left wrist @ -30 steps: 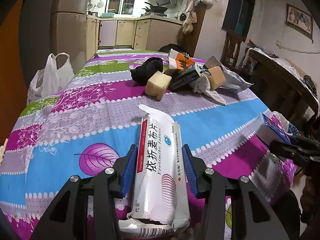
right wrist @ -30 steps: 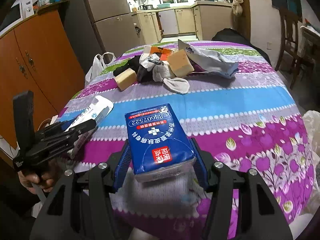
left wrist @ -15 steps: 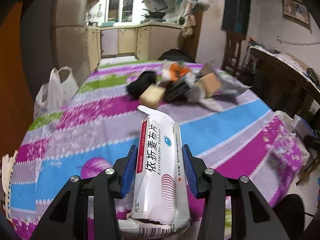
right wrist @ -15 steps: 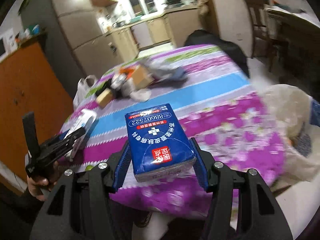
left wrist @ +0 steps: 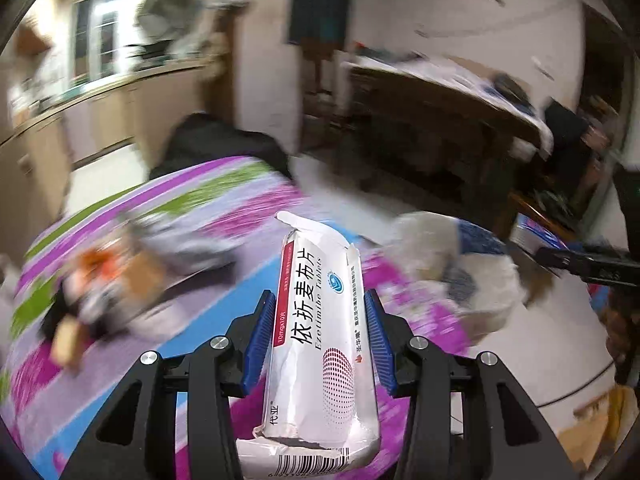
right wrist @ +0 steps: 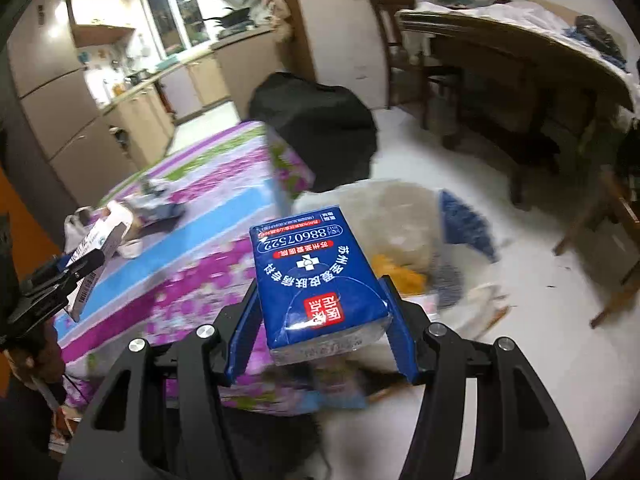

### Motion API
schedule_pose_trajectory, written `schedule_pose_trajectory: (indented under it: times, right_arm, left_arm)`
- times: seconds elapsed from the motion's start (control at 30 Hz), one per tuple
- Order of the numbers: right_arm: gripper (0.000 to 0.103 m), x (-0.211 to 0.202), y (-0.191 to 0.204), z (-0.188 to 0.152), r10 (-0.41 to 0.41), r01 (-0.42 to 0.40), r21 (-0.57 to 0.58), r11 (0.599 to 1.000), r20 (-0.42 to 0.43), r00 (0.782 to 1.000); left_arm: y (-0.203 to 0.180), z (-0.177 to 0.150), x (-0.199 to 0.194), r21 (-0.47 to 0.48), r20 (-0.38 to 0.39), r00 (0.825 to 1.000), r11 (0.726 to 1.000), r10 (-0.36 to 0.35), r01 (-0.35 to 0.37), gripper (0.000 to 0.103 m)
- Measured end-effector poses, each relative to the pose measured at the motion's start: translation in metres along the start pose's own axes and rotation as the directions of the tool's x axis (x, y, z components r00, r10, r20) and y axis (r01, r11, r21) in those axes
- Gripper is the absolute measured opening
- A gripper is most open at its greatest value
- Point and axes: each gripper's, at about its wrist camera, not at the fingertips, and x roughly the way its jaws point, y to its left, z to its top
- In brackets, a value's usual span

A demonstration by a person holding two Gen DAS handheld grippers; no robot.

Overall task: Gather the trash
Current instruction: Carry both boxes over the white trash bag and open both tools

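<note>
Past the tabletop's right edge, both loads aimed at floor bag: left gripper clamps white crumpled medicine box; right gripper clamps blue tissue pack, each held lengthwise for release.

Left of the jaws, the small heap of cardboard and paper trash on the striped tablecloth is smeared beyond telling.

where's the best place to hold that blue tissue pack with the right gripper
Across its two long side faces near the rear end, coming from behind along its length, as the right gripper holds the blue tissue pack now. Those sides are flat and parallel, so the pads sit flush and the printed top stays clear.
</note>
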Motion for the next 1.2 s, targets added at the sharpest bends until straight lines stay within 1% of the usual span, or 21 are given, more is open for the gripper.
schedule_pose_trajectory:
  times: [0.07, 0.1, 0.2, 0.3, 0.43, 0.57, 0.73, 0.8, 0.9, 1.0, 1.2]
  right_arm:
    - [0.055, 0.001, -0.012, 0.006, -0.022, 0.022, 0.001, 1.0, -0.02, 1.0]
    - [0.055, 0.003, -0.021, 0.011, -0.038, 0.038, 0.01, 0.999, -0.036, 0.999]
    - [0.055, 0.009, -0.044, 0.022, -0.062, 0.066, 0.054, 0.996, -0.08, 0.995]
    - [0.055, 0.018, -0.067, 0.032, -0.06, 0.072, 0.1, 0.992, -0.124, 0.99]
    - [0.055, 0.024, -0.084, 0.038, -0.057, 0.076, 0.123, 0.99, -0.155, 0.986]
    - [0.055, 0.034, -0.09, 0.042, -0.046, 0.07, 0.128, 0.989, -0.181, 0.982]
    - [0.055, 0.043, -0.094, 0.048, -0.066, 0.092, 0.115, 0.989, -0.206, 0.976]
    - [0.055, 0.048, -0.096, 0.049, -0.068, 0.094, 0.112, 0.989, -0.219, 0.973]
    - [0.055, 0.054, -0.097, 0.05, -0.077, 0.104, 0.106, 0.989, -0.231, 0.97]
    - [0.055, 0.058, -0.097, 0.051, -0.073, 0.101, 0.107, 0.989, -0.239, 0.968]
    - [0.055, 0.061, -0.095, 0.054, -0.069, 0.097, 0.106, 0.99, -0.242, 0.968]
  left_arm:
    - [-0.029, 0.021, 0.023, 0.045, -0.043, 0.997, 0.997, -0.066, 0.068, 0.046]
    - [-0.046, 0.033, 0.038, 0.065, -0.073, 0.992, 0.992, -0.1, 0.104, 0.046]
    - [-0.083, 0.059, 0.076, 0.086, -0.147, 0.977, 0.982, -0.155, 0.169, 0.046]
    - [-0.114, 0.079, 0.11, 0.088, -0.2, 0.961, 0.973, -0.191, 0.212, 0.046]
    - [-0.142, 0.091, 0.141, 0.115, -0.217, 0.956, 0.967, -0.199, 0.228, 0.046]
    - [-0.153, 0.096, 0.167, 0.102, -0.228, 0.951, 0.966, -0.21, 0.238, 0.046]
    - [-0.158, 0.098, 0.184, 0.088, -0.227, 0.954, 0.971, -0.198, 0.222, 0.046]
    - [-0.158, 0.098, 0.192, 0.075, -0.235, 0.952, 0.973, -0.194, 0.217, 0.046]
    - [-0.156, 0.095, 0.197, 0.069, -0.238, 0.953, 0.975, -0.188, 0.21, 0.046]
    - [-0.155, 0.099, 0.2, 0.048, -0.238, 0.951, 0.975, -0.198, 0.215, 0.046]
    - [-0.15, 0.103, 0.209, 0.034, -0.241, 0.954, 0.981, -0.177, 0.191, 0.046]
